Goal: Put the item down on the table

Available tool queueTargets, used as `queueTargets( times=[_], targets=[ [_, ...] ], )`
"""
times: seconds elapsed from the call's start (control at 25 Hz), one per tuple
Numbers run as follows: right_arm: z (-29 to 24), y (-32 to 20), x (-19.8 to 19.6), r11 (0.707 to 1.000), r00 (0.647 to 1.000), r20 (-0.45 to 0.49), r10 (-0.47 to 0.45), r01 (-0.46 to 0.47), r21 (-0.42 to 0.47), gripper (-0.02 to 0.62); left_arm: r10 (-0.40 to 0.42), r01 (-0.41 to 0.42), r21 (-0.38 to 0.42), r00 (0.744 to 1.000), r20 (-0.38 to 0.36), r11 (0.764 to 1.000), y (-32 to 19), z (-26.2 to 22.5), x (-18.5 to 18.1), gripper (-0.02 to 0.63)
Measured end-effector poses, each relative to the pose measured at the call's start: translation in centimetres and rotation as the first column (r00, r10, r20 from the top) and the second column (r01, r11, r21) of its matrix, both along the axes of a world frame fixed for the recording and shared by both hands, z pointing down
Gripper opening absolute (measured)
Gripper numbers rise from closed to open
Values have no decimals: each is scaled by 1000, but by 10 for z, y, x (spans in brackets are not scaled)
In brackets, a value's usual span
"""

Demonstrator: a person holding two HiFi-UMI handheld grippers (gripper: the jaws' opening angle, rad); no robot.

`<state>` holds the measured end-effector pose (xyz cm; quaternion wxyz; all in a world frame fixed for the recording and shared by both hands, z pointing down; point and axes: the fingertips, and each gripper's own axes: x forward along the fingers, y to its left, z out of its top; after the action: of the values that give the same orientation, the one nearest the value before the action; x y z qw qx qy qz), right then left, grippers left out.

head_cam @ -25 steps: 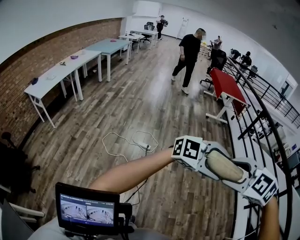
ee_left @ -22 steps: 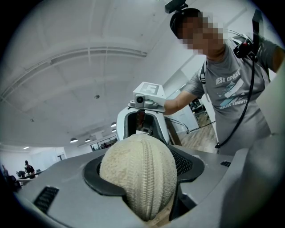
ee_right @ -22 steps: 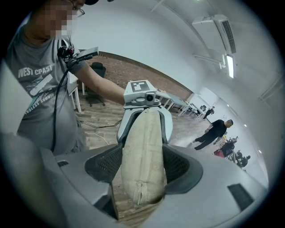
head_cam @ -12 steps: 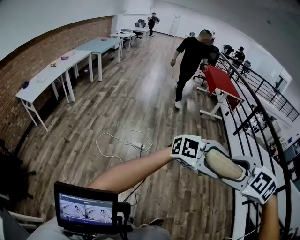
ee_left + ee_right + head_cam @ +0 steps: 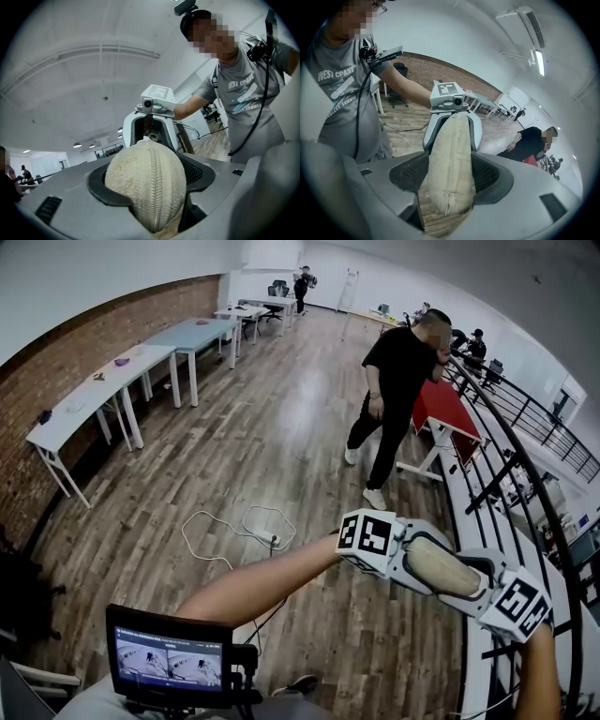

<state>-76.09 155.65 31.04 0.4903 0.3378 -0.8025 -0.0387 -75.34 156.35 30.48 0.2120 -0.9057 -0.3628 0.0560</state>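
A beige oblong pouch (image 5: 442,568) with a zip-like seam hangs in the air above the wooden floor, held end to end between both grippers. My left gripper (image 5: 412,557) is shut on its left end and my right gripper (image 5: 480,583) on its right end. In the left gripper view the pouch (image 5: 146,180) bulges between the jaws, with the right gripper (image 5: 151,133) facing me behind it. The right gripper view shows the pouch (image 5: 450,164) lengthwise, running to the left gripper (image 5: 452,123) at its far end.
A person in black (image 5: 398,395) walks on the floor just beyond the grippers. A red table (image 5: 450,409) and a black railing (image 5: 525,474) stand on the right. White tables (image 5: 94,399) line the brick wall. A cable (image 5: 239,526) lies on the floor. A monitor (image 5: 169,657) hangs at my chest.
The person in black has walked closer to me. Both grippers and the pouch have hardly moved.
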Motion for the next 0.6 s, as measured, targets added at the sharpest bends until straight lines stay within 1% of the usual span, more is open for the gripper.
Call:
queueTargets(
  times=[0.16,0.24,0.44,0.6],
  targets=[
    [13,-25,69,1000,1000,0,-13,13,-22,279,-14,14,-21,1000,3,1000,-25,13,70,310],
    [16,-34,96,1000,1000,-1,-18,17,-23,279,-17,18,-23,1000,4,1000,-34,16,96,310],
    [15,-44,130,1000,1000,-3,-18,18,-22,279,-23,23,-19,1000,-4,1000,-44,16,132,310],
    [7,-49,147,999,1000,-8,-23,22,-30,279,-27,27,-33,1000,-2,999,-48,6,148,310]
  ],
)
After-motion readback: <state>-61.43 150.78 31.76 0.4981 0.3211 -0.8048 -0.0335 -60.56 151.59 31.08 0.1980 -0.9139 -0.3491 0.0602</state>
